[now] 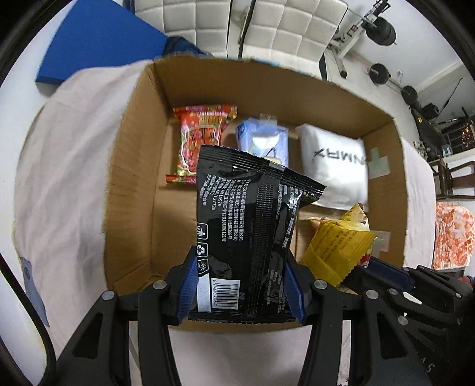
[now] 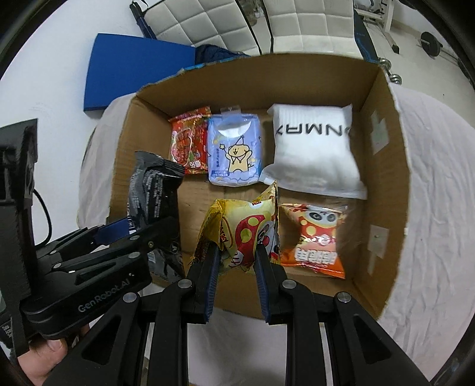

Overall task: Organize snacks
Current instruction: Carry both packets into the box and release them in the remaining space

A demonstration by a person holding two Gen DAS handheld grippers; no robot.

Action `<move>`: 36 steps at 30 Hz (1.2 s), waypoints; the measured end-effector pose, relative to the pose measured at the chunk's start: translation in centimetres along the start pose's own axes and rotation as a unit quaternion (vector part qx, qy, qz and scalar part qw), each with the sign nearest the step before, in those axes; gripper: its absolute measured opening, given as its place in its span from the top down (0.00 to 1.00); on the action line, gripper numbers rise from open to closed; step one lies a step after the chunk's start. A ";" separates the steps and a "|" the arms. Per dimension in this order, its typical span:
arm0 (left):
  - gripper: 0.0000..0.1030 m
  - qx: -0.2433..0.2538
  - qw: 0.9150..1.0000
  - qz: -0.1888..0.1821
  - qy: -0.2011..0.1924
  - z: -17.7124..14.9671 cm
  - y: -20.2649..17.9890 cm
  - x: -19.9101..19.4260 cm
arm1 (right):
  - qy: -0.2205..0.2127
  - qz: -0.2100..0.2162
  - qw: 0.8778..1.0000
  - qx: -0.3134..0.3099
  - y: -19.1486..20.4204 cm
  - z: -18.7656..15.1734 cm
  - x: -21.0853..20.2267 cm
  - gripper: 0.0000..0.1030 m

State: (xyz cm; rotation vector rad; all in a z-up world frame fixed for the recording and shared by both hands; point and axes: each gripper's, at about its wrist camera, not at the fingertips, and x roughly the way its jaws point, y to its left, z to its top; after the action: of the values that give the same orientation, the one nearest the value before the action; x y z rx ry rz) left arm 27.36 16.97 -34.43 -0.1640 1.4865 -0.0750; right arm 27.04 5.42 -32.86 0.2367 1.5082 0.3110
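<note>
My left gripper point(image 1: 240, 282) is shut on a black snack bag point(image 1: 252, 213), held upright over the near left part of the cardboard box point(image 1: 130, 166). My right gripper point(image 2: 237, 267) is shut on a yellow snack bag point(image 2: 246, 228) over the box's near middle. The black bag point(image 2: 154, 196) and the left gripper point(image 2: 118, 237) show at the left of the right wrist view. On the box floor lie a red packet point(image 2: 190, 139), a light blue packet point(image 2: 234, 151), a white bag point(image 2: 314, 148) and an orange panda packet point(image 2: 317, 237).
The box point(image 2: 394, 178) rests on a white cloth point(image 2: 439, 178). A blue board point(image 2: 136, 68) and a white padded chair point(image 2: 225, 23) stand behind it. Weights and exercise gear point(image 1: 383, 29) fill the far right.
</note>
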 end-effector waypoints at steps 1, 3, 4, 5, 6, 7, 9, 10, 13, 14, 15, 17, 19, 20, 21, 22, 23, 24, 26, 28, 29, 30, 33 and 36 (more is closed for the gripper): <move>0.52 -0.001 1.000 -0.002 0.006 0.0 0.3 0.6 | 0.002 -0.001 1.000 0.003 -0.1 0.1 0.6 0.75; 0.52 -0.004 1.000 -0.007 0.020 0.3 0.9 1.7 | 0.006 -0.002 1.000 0.007 -0.2 0.5 1.9 0.75; 0.52 -0.006 1.000 -0.009 0.026 0.4 1.2 2.2 | 0.008 -0.003 1.000 0.008 -0.2 0.6 2.4 0.75; 0.52 -0.006 0.999 -0.011 0.033 0.6 1.4 2.8 | 0.009 -0.004 1.000 0.009 -0.2 0.7 2.9 0.75; 0.52 -0.007 0.999 -0.014 0.040 0.7 1.6 3.4 | 0.009 -0.005 1.000 0.010 -0.2 0.8 3.3 0.75; 0.52 -0.009 0.999 -0.015 0.046 0.7 1.8 3.9 | 0.011 -0.007 1.000 0.009 -0.2 0.9 3.8 0.75; 0.52 -0.010 0.998 -0.014 0.056 0.8 2.1 4.7 | 0.015 -0.009 1.000 0.007 -0.1 1.0 4.6 0.75; 0.52 -0.011 0.998 -0.014 0.059 0.8 2.3 5.0 | 0.017 -0.012 1.000 0.006 0.0 1.0 5.1 0.75; 0.52 -0.013 0.998 -0.010 0.065 0.9 2.4 5.6 | 0.024 -0.019 1.000 0.005 0.0 1.1 6.0 0.75; 0.52 -0.013 0.998 -0.009 0.067 0.8 2.4 5.8 | 0.026 -0.022 0.999 0.005 0.0 1.2 6.2 0.74; 0.51 -0.012 0.998 -0.007 0.068 0.7 2.4 5.9 | 0.028 -0.023 0.999 0.006 -0.1 1.2 6.4 0.74; 0.51 -0.010 0.998 -0.003 0.069 0.5 2.6 6.0 | 0.033 -0.024 0.999 0.011 -0.3 1.2 7.0 0.73; 0.51 -0.009 0.998 0.000 0.068 0.5 2.4 6.3 | 0.036 -0.029 0.999 0.011 -0.4 1.2 7.4 0.73; 0.50 -0.008 0.998 0.001 0.067 0.4 2.4 6.2 | 0.037 -0.032 0.999 0.010 -0.5 1.2 7.6 0.73; 0.50 -0.007 0.998 0.002 0.066 0.2 2.4 6.4 | 0.037 -0.037 0.999 0.009 -0.5 1.2 7.7 0.73; 0.50 -0.007 0.998 0.004 0.065 0.2 2.2 6.4 | 0.038 -0.040 0.998 0.009 -0.5 1.1 7.9 0.73; 0.50 -0.006 0.998 0.006 0.064 0.2 2.1 6.3 | 0.039 -0.040 0.998 0.010 -0.5 1.1 7.9 0.73; 0.50 -0.006 0.998 0.007 0.062 0.2 2.0 6.2 | 0.040 -0.041 0.998 0.011 -0.5 1.1 8.0 0.73; 0.50 -0.007 0.998 0.007 0.058 0.2 1.6 5.8 | 0.042 -0.043 0.998 0.012 -0.5 1.0 7.9 0.73; 0.50 -0.008 0.999 0.007 0.053 0.5 1.4 5.0 | 0.042 -0.043 0.998 0.013 -0.6 0.9 7.2 0.73; 0.50 -0.007 0.999 0.008 0.050 0.4 1.3 4.7 | 0.041 -0.043 0.998 0.013 -0.6 0.9 7.0 0.73; 0.50 -0.007 0.999 0.009 0.048 0.5 1.3 4.4 | 0.040 -0.045 0.998 0.012 -0.5 0.9 6.9 0.73; 0.50 -0.007 0.999 0.010 0.043 0.6 1.1 3.7 | 0.037 -0.048 0.998 0.011 -0.5 0.8 6.0 0.72; 0.50 -0.009 0.999 0.012 0.037 0.5 1.1 3.0 | 0.030 -0.055 0.998 0.011 -0.3 0.8 5.1 0.57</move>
State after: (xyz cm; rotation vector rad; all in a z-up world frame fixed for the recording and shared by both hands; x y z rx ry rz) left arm 28.07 17.67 -37.49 -0.1590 1.5629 -0.0490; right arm 28.06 6.89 -37.74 0.1619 1.5782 0.2160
